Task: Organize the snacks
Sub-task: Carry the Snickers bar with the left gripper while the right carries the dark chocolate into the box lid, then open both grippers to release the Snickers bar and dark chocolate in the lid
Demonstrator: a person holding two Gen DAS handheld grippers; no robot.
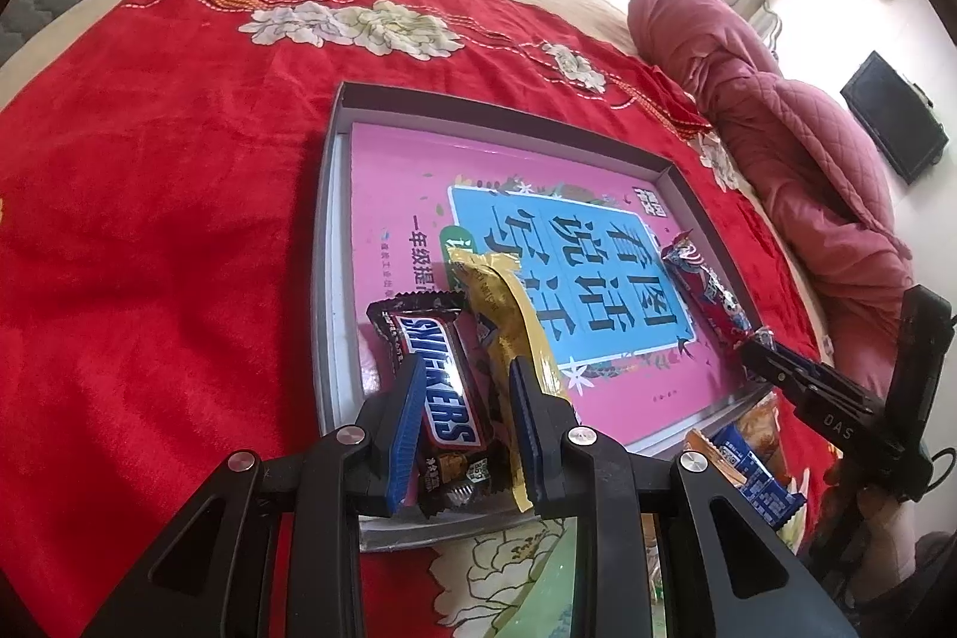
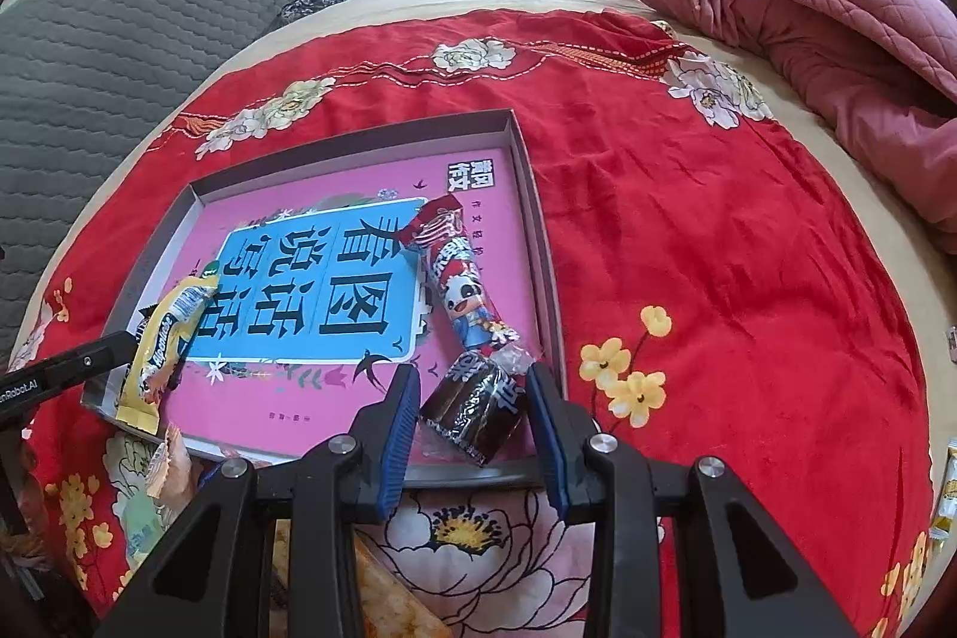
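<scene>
Shallow grey tray (image 1: 335, 243) lying on red floral blanket (image 1: 149, 195) over the bed, pink book (image 1: 395, 195) with blue title panel filling the tray floor. Left hand-held gripper (image 1: 463, 399) at the tray's near edge, blue pads parted, straddling a Snickers bar (image 1: 439, 381); bar resting flat inside the tray's near-left corner, whether the pads press on it not clear. Gold wrapper (image 1: 514, 315) just beside the Snickers bar, draped over the inner side of the right pad, its tail end hanging past the tray's near rim. Right hand-held gripper (image 2: 472, 405) at the tray's near-right corner, fingers spread, dark wrapped candy (image 2: 472, 411) lying between them inside the tray with visible gaps on both sides, not gripped. Red-and-blue panda-print packet (image 2: 460, 291) lying lengthwise along the tray's right wall, its near end touching the dark candy. Outside the tray, just off its near rim: orange snack bag (image 1: 759, 429) and blue-and-white packets (image 1: 765, 488) on the blanket. Pink quilted comforter (image 2: 807, 16) heaped well beyond the tray's far-right side; grey quilted headboard (image 2: 119, 22) beyond its far-left side.
</scene>
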